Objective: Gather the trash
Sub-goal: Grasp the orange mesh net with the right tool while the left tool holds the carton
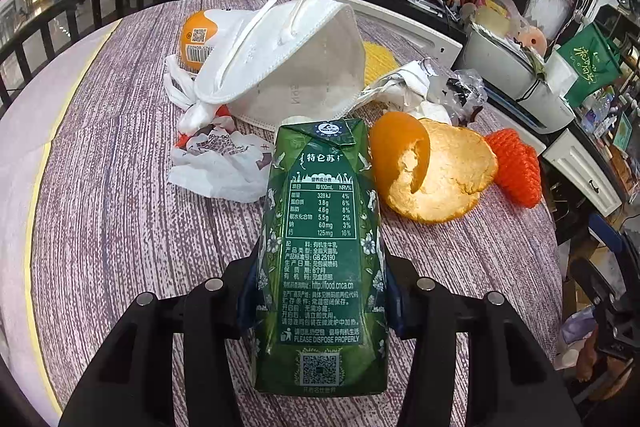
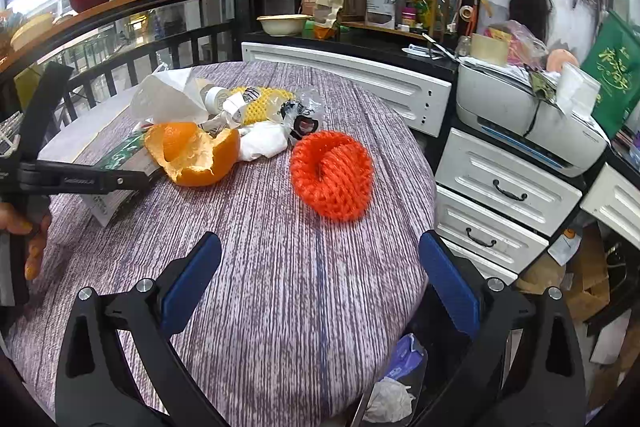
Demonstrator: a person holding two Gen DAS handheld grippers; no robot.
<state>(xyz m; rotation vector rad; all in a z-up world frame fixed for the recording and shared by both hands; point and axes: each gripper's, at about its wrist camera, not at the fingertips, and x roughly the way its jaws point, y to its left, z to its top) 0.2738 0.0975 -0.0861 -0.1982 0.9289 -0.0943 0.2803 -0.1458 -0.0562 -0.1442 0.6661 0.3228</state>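
Note:
My left gripper (image 1: 320,291) is shut on a green milk carton (image 1: 322,247), which lies lengthwise between the fingers on the round table (image 1: 120,227). Beyond it lie an orange peel (image 1: 436,171), a white face mask (image 1: 288,67), a crumpled white wrapper (image 1: 220,167) and a red foam fruit net (image 1: 516,167). My right gripper (image 2: 320,279) is open and empty above the table, with the red net (image 2: 332,175) ahead of it. The left gripper (image 2: 80,181) with the carton (image 2: 120,167) shows at the left of the right wrist view, beside the peel (image 2: 196,151).
A bin with white and purple trash (image 2: 396,379) sits below the table edge at the near right. White drawers (image 2: 500,195) and a printer (image 2: 528,115) stand to the right. A yellow foam net (image 2: 260,103), plastic film and bottles lie at the table's far side.

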